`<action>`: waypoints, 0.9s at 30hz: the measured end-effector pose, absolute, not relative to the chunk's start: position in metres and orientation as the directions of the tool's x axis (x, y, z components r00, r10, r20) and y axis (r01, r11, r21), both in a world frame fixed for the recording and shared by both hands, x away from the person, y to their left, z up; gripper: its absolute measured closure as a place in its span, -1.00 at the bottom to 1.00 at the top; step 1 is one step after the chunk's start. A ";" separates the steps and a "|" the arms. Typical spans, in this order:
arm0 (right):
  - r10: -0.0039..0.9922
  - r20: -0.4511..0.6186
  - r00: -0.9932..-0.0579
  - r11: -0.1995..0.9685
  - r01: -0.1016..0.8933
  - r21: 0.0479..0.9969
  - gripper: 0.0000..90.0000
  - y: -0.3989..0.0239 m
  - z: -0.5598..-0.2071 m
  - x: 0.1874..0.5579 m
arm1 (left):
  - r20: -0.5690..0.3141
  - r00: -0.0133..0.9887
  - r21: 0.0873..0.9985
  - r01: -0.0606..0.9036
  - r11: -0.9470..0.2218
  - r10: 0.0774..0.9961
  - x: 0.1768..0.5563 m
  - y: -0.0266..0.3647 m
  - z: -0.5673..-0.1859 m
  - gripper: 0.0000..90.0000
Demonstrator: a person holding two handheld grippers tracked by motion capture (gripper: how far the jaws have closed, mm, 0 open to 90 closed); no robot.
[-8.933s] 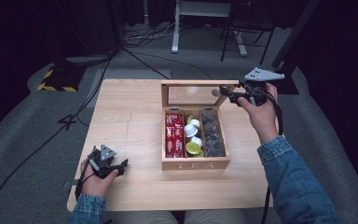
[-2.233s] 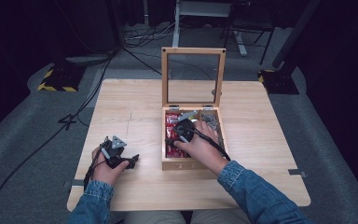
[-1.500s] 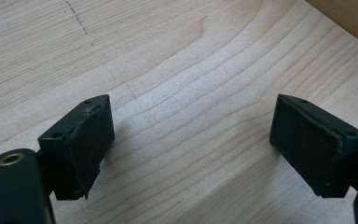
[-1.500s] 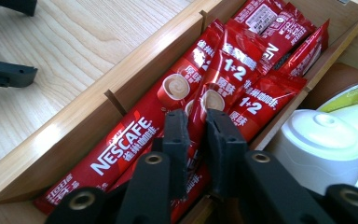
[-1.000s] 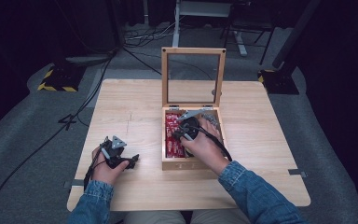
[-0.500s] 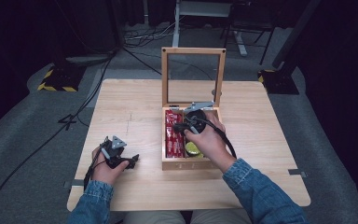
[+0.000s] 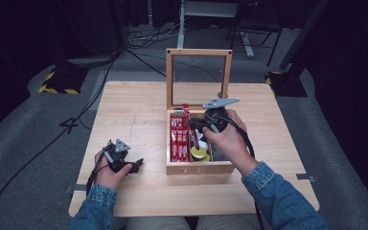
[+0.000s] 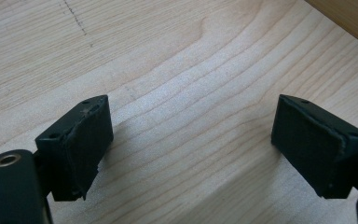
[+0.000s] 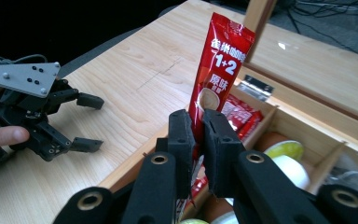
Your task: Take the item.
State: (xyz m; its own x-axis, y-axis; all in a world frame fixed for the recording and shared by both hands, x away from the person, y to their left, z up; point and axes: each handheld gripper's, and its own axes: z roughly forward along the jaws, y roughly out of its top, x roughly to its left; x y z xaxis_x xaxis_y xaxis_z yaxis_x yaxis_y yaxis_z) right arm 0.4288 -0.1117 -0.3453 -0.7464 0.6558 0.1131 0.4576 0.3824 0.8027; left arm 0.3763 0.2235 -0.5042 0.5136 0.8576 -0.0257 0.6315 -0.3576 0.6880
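Observation:
A wooden box (image 7: 199, 168) stands open at mid-table, its framed glass lid (image 7: 199, 51) upright behind it. My right gripper (image 7: 195, 126) hovers over the box, shut on a red drink sachet (image 7: 187, 111). In the right gripper view the sachet (image 9: 221, 65) stands upright, pinched at its lower end between the pads of that gripper (image 9: 196, 135). More red sachets (image 7: 177, 141) lie in the box's left compartment. My left gripper (image 7: 135, 166) rests on the table at the near left, its jaws wide apart over bare wood (image 8: 191, 140).
Small round cups (image 7: 200, 154) fill the box's middle compartment, with dark items in the right one under my hand. The left gripper (image 9: 89, 122) shows across bare tabletop (image 9: 135, 79) in the right gripper view. Cables and stands lie on the floor beyond the table.
The lid went from half raised to standing open. My right gripper dipped into the box and has risen with the red sachet pinched in it. The left hand has stayed put.

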 end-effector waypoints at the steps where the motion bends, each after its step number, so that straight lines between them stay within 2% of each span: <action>1: 0.657 0.110 -0.746 0.382 0.456 0.804 0.83 -0.115 -0.344 0.428 | -0.026 0.514 0.688 0.631 -0.358 0.857 0.376 0.223 -0.504 -0.71; 19: 0.711 0.102 -0.696 0.328 0.455 0.828 0.83 -0.172 -0.323 0.424 | -0.027 0.526 0.686 0.628 -0.367 0.850 0.380 0.223 -0.504 -0.76; 27: 0.752 0.111 -0.649 0.286 0.473 0.833 0.83 -0.212 -0.323 0.427 | -0.027 0.527 0.686 0.628 -0.368 0.850 0.380 0.223 -0.504 -0.76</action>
